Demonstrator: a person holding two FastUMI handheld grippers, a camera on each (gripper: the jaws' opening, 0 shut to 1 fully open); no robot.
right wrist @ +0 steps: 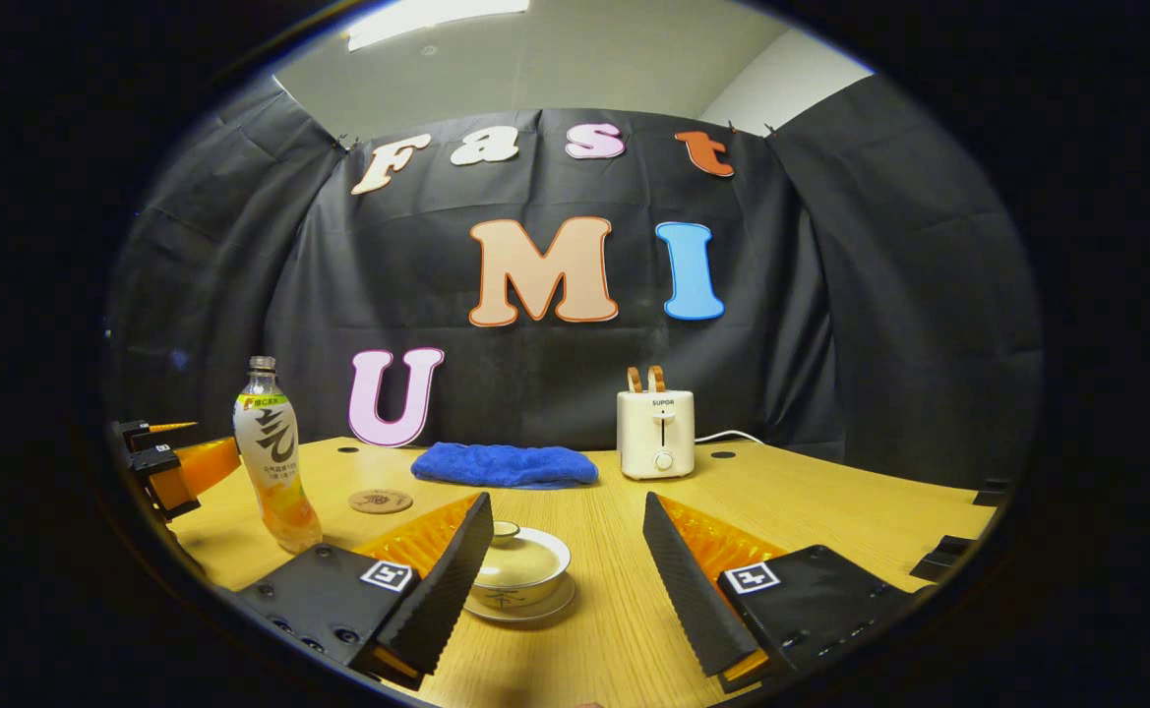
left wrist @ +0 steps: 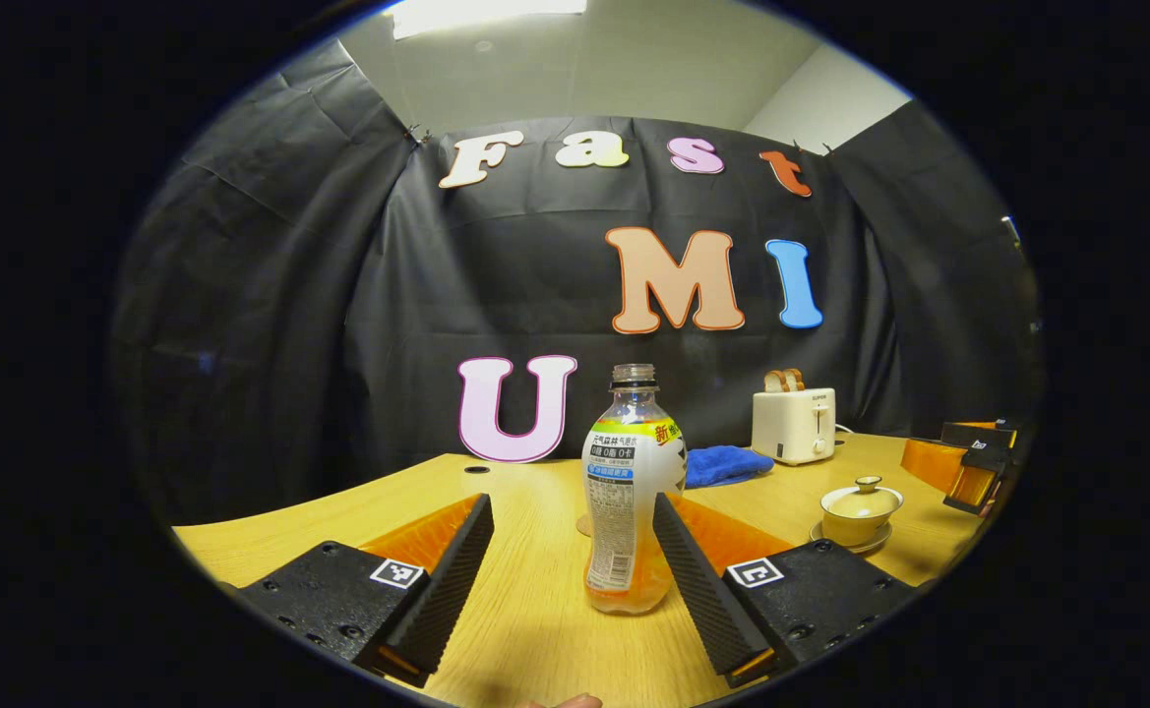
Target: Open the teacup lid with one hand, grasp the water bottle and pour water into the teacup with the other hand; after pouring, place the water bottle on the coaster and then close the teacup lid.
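A clear water bottle (left wrist: 631, 492) with a white label and orange liquid in its base stands upright on the wooden table (left wrist: 535, 649). My left gripper (left wrist: 572, 511) is open around it, its fingers on either side and the right one closer. A round coaster (left wrist: 584, 526) peeks out behind the bottle. In the right gripper view, the cream teacup (right wrist: 518, 565) sits lidded on its saucer. My right gripper (right wrist: 568, 506) is open, the cup low between its fingers, nearer the left one. The bottle (right wrist: 274, 452) and coaster (right wrist: 381, 501) lie to its left.
A white toaster (right wrist: 656, 433) holding bread and a folded blue cloth (right wrist: 504, 464) stand at the back of the table. The teacup (left wrist: 860, 511) and my right gripper (left wrist: 973, 462) show at the right of the left gripper view; my left gripper (right wrist: 166, 462) shows at far left.
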